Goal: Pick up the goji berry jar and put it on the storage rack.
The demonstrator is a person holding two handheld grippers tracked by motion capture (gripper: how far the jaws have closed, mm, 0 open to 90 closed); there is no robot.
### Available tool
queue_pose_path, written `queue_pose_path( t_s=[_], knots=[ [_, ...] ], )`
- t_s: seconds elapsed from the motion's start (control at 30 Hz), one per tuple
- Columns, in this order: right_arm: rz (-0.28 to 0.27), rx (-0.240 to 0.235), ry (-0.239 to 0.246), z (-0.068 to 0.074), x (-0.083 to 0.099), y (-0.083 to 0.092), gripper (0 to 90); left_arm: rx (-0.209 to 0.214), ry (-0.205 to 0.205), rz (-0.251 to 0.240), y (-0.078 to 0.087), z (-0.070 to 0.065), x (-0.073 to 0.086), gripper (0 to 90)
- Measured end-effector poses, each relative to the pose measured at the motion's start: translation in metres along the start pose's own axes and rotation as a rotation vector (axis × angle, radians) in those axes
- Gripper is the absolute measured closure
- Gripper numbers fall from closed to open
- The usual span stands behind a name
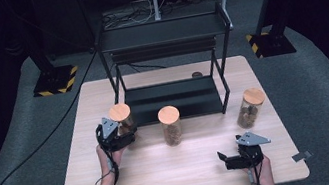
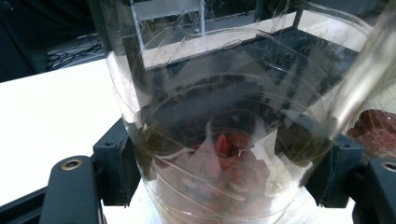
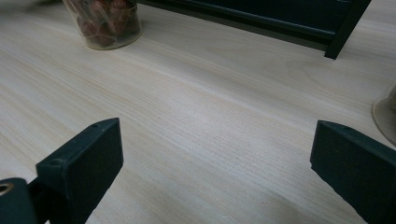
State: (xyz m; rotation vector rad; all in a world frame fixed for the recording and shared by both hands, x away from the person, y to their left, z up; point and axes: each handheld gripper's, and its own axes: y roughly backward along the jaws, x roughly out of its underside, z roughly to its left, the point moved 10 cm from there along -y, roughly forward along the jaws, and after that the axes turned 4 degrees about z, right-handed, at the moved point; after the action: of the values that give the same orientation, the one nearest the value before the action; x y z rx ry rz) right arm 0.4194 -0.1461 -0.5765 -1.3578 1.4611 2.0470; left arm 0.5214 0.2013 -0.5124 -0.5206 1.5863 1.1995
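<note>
left gripper (image 1: pixel 127 137) clamps a clear jar (image 2: pixel 219 140), one black jaw pressed on each side of the glass low on its wall. jar sits square between the jaws, upright, base down by the jaw roots, wall rising well above the jaw tips. red dried bits (image 2: pixel 229 154) lie in its bottom, level with the jaws. in the high view the jar's wooden lid (image 1: pixel 119 112) shows just past the jaws, gripper body and hand (image 1: pixel 112 154) below it. jar is at the left front leg of the black rack (image 1: pixel 173 96), on the worktop (image 1: pixel 180 171) or barely off it, can't tell which.

second jar (image 1: pixel 170 126) with wooden lid stands to the right of the left jaws, apart from them, in front of the rack's low shelf. its red contents peek in at the right edge of the left gripper view.

right gripper (image 1: pixel 225 159) jaws wide apart, nothing between them, just bare worktop. it sits low over the worktop near the front right. ahead and left of its jaws is the second jar's base (image 3: pixel 105 23); by the right jaw, at the frame edge, the base of a third jar (image 1: pixel 250 107). rack foot ahead of the right jaw.
</note>
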Motion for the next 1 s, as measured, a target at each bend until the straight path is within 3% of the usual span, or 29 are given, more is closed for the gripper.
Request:
queue_pose_path(
  t_s=[1.0],
  knots=[
    [-0.012,0.005,0.001,0.000,-0.001,0.001,1.9,0.016,-0.002,-0.023,-0.006,-0.006,-0.012,24.6]
  ],
)
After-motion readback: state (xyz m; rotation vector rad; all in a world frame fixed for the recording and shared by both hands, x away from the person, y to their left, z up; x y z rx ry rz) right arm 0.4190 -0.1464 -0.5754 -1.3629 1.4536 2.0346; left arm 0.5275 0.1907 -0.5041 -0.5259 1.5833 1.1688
